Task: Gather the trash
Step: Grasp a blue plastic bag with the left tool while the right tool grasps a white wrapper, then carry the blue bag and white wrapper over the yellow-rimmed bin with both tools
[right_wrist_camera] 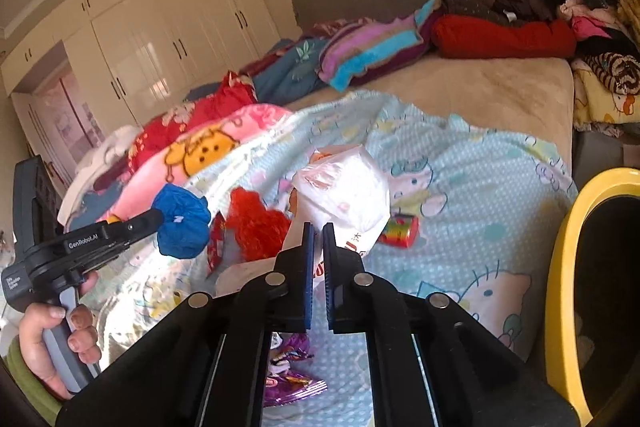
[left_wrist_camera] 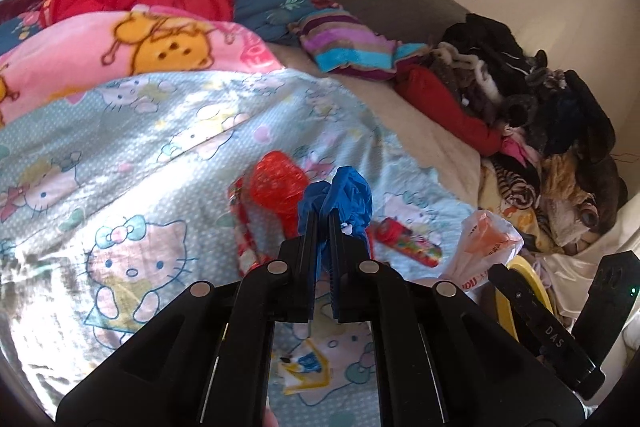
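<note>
**Both grippers loaded, bin at the right**

A crumpled blue bag (left_wrist_camera: 340,199) is clamped between the jaws of the left gripper (left_wrist_camera: 323,217), the plastic bunched above and around the tips. In the right wrist view the same bag is seen as a blue ball at the end of that gripper, clear of the bedspread (right_wrist_camera: 460,195), with a hand (right_wrist_camera: 52,343) wrapped around the handle below it.

The right gripper (right_wrist_camera: 316,227) is closed on a white plastic bag (right_wrist_camera: 344,187); only a thin fold is pinched between the jaws, while the bulk of the bag stands above and beyond the tips. Whether it hangs wholly free of the bedspread cannot be told.

The relation that matters next is the place of the yellow bin (right_wrist_camera: 560,267). It is seen at the right edge of the right wrist view, just beside the bed, its opening dark. It lies to the right of both loads, and the right gripper is judged the nearer one; the left gripper would have to be carried across the bedspread, past the right one, to reach it.

Trash is left on the bedspread: a crumpled red bag (right_wrist_camera: 256,223) between the two grippers, a small red can (right_wrist_camera: 400,231) beyond the white bag on its side, and a purple wrapper (right_wrist_camera: 288,367) under the right gripper. The task is judged to be well short of done.
</note>
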{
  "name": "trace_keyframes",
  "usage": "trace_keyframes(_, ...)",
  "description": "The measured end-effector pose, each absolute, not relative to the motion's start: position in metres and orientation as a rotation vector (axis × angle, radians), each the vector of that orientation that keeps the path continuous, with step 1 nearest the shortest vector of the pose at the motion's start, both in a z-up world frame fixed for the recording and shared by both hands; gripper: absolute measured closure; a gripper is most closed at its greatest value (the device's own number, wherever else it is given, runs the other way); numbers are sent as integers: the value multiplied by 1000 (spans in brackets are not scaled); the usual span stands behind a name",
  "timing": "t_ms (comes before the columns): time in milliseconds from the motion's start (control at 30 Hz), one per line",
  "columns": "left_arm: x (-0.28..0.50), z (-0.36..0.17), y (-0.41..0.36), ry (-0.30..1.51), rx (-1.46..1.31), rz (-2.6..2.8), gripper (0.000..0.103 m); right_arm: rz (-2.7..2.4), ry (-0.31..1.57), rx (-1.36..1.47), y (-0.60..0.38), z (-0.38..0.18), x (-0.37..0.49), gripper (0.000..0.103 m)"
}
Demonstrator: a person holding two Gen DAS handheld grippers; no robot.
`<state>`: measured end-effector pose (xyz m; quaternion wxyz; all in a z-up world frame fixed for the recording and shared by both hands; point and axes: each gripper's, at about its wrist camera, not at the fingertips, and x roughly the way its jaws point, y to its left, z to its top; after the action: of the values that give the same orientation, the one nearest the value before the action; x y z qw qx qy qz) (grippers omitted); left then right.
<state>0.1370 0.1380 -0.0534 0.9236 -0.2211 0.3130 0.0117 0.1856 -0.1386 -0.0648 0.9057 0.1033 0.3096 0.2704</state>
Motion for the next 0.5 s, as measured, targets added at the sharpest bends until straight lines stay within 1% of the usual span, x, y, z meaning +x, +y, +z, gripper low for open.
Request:
trace_keyframes(300,130,-26,129,580,-459,-16,101,545,542,223,-155,-32,175,99)
trace_keyframes(500,129,-16,116,567,-445,-47,102,526,541,212,-164,-24,171,99)
